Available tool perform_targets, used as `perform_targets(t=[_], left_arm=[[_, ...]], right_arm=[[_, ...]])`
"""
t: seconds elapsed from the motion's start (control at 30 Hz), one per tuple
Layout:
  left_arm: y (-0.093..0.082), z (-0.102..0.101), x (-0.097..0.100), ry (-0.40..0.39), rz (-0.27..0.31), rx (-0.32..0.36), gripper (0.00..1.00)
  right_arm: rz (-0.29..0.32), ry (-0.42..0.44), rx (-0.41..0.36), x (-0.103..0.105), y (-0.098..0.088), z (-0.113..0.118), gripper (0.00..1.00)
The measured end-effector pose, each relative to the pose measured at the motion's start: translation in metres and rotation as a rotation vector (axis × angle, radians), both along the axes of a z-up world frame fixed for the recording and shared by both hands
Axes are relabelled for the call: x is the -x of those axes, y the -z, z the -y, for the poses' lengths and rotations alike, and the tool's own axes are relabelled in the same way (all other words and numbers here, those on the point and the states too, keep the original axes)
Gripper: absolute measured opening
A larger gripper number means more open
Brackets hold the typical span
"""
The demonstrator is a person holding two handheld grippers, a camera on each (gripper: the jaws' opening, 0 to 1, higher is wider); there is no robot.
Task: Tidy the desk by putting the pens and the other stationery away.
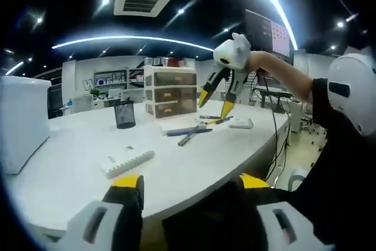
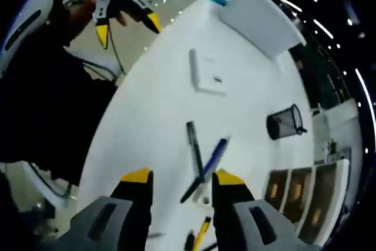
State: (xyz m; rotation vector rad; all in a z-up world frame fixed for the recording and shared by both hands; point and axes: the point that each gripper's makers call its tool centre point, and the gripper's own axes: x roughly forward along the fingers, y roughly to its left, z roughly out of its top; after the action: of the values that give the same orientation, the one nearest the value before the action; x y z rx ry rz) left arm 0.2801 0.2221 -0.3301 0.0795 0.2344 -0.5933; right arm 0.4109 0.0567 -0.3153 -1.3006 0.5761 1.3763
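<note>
Several pens point(image 1: 189, 131) lie crossed on the white desk point(image 1: 76, 174), a blue pen point(image 2: 214, 156) over a dark pen point(image 2: 193, 143), with a yellow pen point(image 2: 201, 230) nearer the drawers. My right gripper point(image 1: 215, 104) hovers open just above them; its own jaws point(image 2: 182, 177) frame the crossed pens with nothing between them. My left gripper point(image 1: 191, 181) is open at the desk's near edge and holds nothing; it shows far off beyond the desk edge point(image 2: 127, 27). A black mesh pen cup point(image 1: 124, 114) point(image 2: 285, 123) stands upright behind the pens.
A flat white stationery piece point(image 1: 126, 161) point(image 2: 205, 74) lies near the left gripper. A drawer unit point(image 1: 170, 91) point(image 2: 299, 195) stands at the back, a big white box point(image 1: 20, 119) at one end. A small white block point(image 1: 241, 123) lies by the pens. A person in dark clothes point(image 1: 346, 174) stands at the desk edge.
</note>
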Motion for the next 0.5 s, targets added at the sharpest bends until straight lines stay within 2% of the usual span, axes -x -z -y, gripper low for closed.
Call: perform_targets(t=[0.1,0.3,0.5], left_arm=[[0.001,-0.002,0.003,0.005,0.0,0.004,0.63],[0.0,-0.009,0.004,-0.007,0.002,0.003,0.63],[0.002,-0.007,0.006,0.007,0.001,0.008,0.63]], right_arm=[[-0.004,-0.026,0.062,-0.004,0.005,0.001,0.37],[-0.017,-0.053,0.135,-0.015,0.013,-0.001,0.35],[-0.036,-0.076,0.215,-0.025,0.024,0.0,0.34]])
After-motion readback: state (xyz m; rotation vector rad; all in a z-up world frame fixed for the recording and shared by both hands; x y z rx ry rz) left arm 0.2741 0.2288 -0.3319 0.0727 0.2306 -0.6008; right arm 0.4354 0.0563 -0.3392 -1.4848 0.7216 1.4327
